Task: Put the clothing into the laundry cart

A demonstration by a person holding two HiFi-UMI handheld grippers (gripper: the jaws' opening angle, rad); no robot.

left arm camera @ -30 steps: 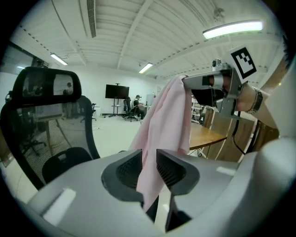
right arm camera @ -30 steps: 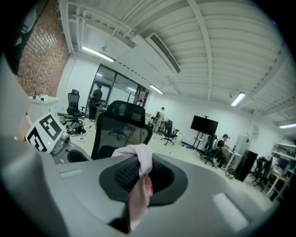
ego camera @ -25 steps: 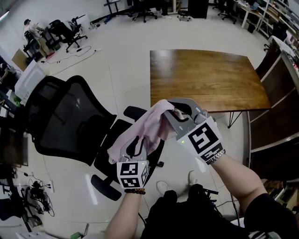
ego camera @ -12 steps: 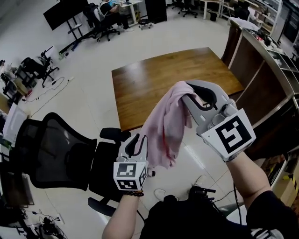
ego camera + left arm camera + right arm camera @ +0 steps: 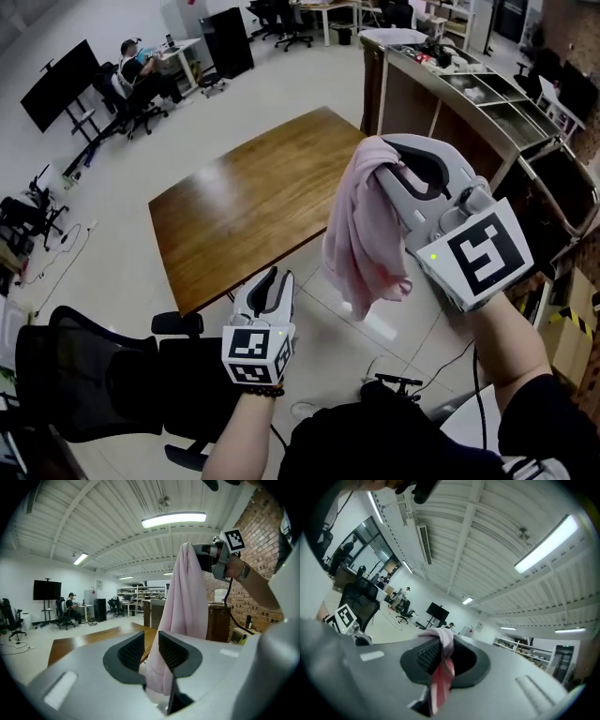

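A pink garment (image 5: pixel 366 234) hangs from my right gripper (image 5: pixel 386 161), which is raised at the right of the head view and shut on the cloth's top fold. In the right gripper view the cloth (image 5: pixel 440 667) is pinched between the pads and trails down. My left gripper (image 5: pixel 270 283) sits lower and to the left, jaws pointing up, a narrow gap between the pads and nothing in it. From the left gripper view the garment (image 5: pixel 187 602) hangs beyond the jaws, under the right gripper (image 5: pixel 211 559). I cannot make out a laundry cart for certain.
A brown wooden table (image 5: pixel 234 216) stands ahead on the pale tiled floor. A black office chair (image 5: pixel 94 384) is at the lower left. A wooden counter with open compartments (image 5: pixel 450 103) runs along the right. A person (image 5: pixel 131 56) sits at a far desk.
The view has swung right, away from the chair toward the counter. My right gripper has lifted the garment higher; the cloth has come free of the left gripper, which has dropped lower.
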